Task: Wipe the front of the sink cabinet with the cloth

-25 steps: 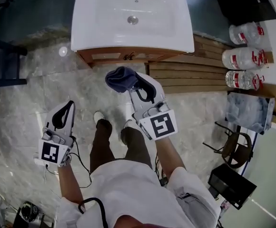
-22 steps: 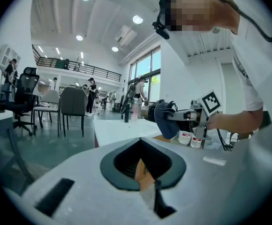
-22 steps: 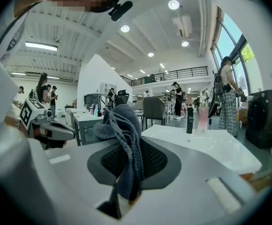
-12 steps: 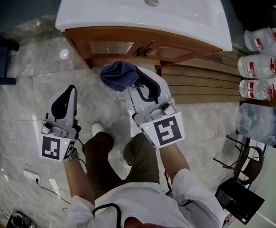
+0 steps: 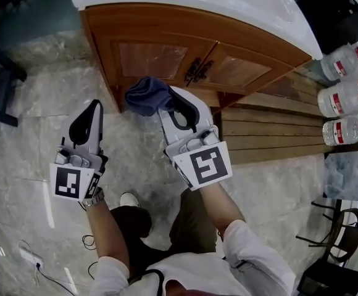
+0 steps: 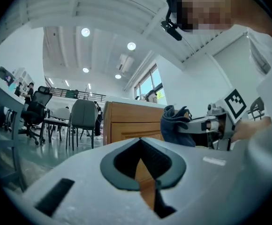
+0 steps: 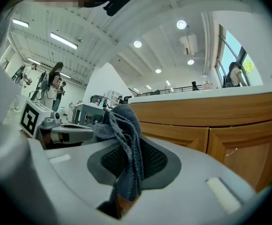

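1. Right hand-held gripper [image 5: 166, 110]: jaws were closed on the dark blue cloth [image 5: 147, 95]. Its own view showed a fold pinched between the pads, with loose folds draping down over them.
2. Left hand-held gripper [image 5: 94, 108]: jaws were drawn together to a thin slit with nothing between them. It hung lower and to the left, over the marble floor [image 5: 37, 140], well apart from the work.
3. Cloth position: most of it was bunched in a wad past the right jaw tips, in front of the lower part of the left cabinet door [image 5: 151, 59]. From the head view I could not tell whether it touched the wood. The right gripper view suggested it was just short of it.
4. Handling, my judgement: the cloth looked light, soft and limp, and it sagged wherever it was unsupported. It should mould to the raised door panels, but it gives no stiffness of its own. Any pressure has to come from the jaws behind the wad.
5. Grip point, my judgement: the pinch sat near one edge of the bunch. That is good for presenting a pad of fabric, but drag across the wood could pull it loose. A deeper bite through several layers would hold better.
6. Watch item: the dark metal handles [image 5: 197, 71] where the doors meet looked likely to snag a trailing fold.
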`<state>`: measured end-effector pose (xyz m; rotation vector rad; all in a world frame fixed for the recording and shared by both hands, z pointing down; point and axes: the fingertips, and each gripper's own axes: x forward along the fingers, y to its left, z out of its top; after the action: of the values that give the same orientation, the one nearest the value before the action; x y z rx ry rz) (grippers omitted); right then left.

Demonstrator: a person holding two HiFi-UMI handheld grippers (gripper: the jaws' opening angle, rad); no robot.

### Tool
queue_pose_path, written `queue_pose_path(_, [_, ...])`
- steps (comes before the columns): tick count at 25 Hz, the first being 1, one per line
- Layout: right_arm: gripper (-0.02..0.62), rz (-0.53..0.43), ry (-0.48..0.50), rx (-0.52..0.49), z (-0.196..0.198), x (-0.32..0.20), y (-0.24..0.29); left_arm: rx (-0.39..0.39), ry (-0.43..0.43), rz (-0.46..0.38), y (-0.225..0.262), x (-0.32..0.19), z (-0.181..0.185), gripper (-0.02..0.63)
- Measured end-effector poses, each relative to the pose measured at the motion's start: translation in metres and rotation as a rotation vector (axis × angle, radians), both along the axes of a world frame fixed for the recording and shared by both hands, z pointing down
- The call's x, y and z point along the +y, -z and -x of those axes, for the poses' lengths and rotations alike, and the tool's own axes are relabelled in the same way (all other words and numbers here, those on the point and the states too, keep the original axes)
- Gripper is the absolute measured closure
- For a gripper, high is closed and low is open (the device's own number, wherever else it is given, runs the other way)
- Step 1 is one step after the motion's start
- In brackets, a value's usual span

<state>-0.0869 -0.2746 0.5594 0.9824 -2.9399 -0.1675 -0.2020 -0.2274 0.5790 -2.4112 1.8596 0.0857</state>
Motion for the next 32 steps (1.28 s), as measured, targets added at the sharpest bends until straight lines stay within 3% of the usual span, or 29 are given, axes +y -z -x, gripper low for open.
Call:
queue_pose_path(7, [0.536, -0.023, -0.002, -0.088, 0.009, 0.003, 0.020, 0.002, 0.014, -0.020, 0.004, 0.028, -0.001, 0.605])
queue_pose_path(14, [0.543, -0.003, -0.027, -0.144, 0.071, -0.018, 0.060, 0.031, 0.050, -0.038, 0.010, 0.057, 0.003, 0.606])
queue_pose_path(22, [0.545, 0.008, -0.098, -0.100, 0.119, -0.051, 0.059, 0.052, 0.061, -0.051, 0.009, 0.082, 0.004, 0.606])
queue_pose_path(27, [0.545, -0.018, -0.139, -0.071, 0.133, -0.069, 0.056, -0.070, 0.089, -0.018, 0.006, 0.084, 0.002, 0.606])
queue_pose_path(32, [0.541, -0.007, -0.174, -0.110, 0.129, -0.078, 0.057, -0.061, 0.080, -0.022, 0.002, 0.083, 0.002, 0.606])
